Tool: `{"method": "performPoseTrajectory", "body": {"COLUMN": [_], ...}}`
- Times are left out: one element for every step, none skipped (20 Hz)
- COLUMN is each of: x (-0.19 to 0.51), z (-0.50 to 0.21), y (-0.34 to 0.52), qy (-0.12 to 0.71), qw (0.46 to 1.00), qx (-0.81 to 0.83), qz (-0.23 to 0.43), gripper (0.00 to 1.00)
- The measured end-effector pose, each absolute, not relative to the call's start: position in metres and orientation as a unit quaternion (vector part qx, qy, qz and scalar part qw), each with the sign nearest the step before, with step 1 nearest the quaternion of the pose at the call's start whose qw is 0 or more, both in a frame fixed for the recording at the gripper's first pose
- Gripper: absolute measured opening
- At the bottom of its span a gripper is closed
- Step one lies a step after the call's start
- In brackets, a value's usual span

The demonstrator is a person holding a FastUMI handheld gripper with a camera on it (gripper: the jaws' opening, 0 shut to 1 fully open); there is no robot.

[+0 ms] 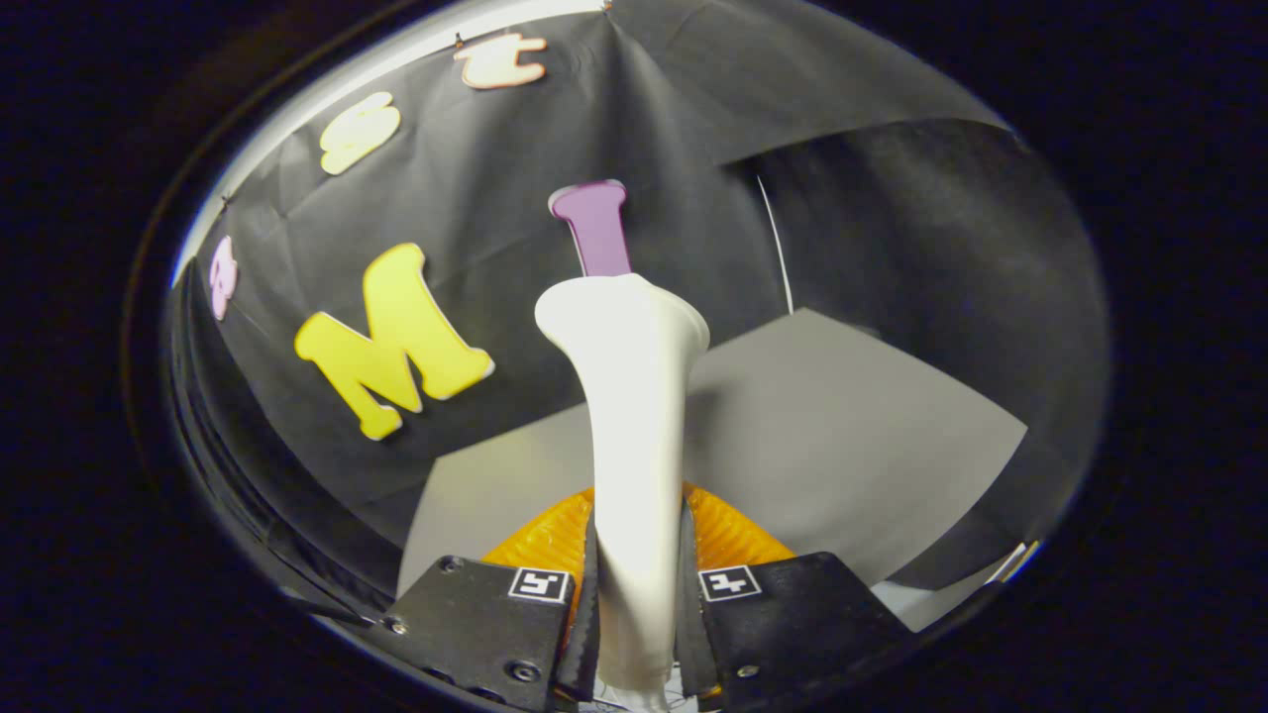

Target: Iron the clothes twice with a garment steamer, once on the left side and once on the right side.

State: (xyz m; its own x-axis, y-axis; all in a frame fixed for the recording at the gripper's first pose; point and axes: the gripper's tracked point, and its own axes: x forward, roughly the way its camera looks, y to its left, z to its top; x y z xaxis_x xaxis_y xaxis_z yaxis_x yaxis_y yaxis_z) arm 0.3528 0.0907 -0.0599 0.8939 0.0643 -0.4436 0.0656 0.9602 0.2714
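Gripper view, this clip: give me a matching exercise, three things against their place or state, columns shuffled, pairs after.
Things:
1. white garment steamer
2. gripper
3. grey surface

Place or state:
A. lies beyond the fingers, in front of the black cloth wall
B. stands between the two fingers, widening at its far end
C. shut on the steamer's narrow handle, a finger on each side

Pairs: 1-B, 2-C, 3-A
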Motion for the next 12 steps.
{"method": "performPoseTrajectory", "body": {"x": [0.345, 0.335, 0.324, 0.310, 0.298, 0.286, 0.274, 0.262, 0.251, 0.238, 0.226, 0.215], "z": [-0.046, -0.033, -0.019, -0.006, 0.006, 0.015, 0.025, 0.036, 0.045, 0.054, 0.061, 0.069], "y": [0.096, 0.103, 0.110, 0.117, 0.125, 0.135, 0.142, 0.151, 0.162, 0.173, 0.186, 0.200], "qy": [0.209, 0.190, 0.171, 0.153, 0.137, 0.121, 0.107, 0.091, 0.075, 0.062, 0.051, 0.039], "qw": [0.967, 0.971, 0.974, 0.977, 0.979, 0.981, 0.983, 0.985, 0.986, 0.988, 0.989, 0.991], "qx": [0.143, 0.145, 0.147, 0.148, 0.148, 0.147, 0.145, 0.143, 0.139, 0.133, 0.126, 0.120], "qz": [0.008, 0.014, 0.020, 0.027, 0.033, 0.037, 0.039, 0.041, 0.044, 0.047, 0.050, 0.055], "gripper": [0.34, 0.34, 0.34, 0.34, 0.34, 0.34, 0.34, 0.34, 0.34, 0.34, 0.34, 0.34]}}
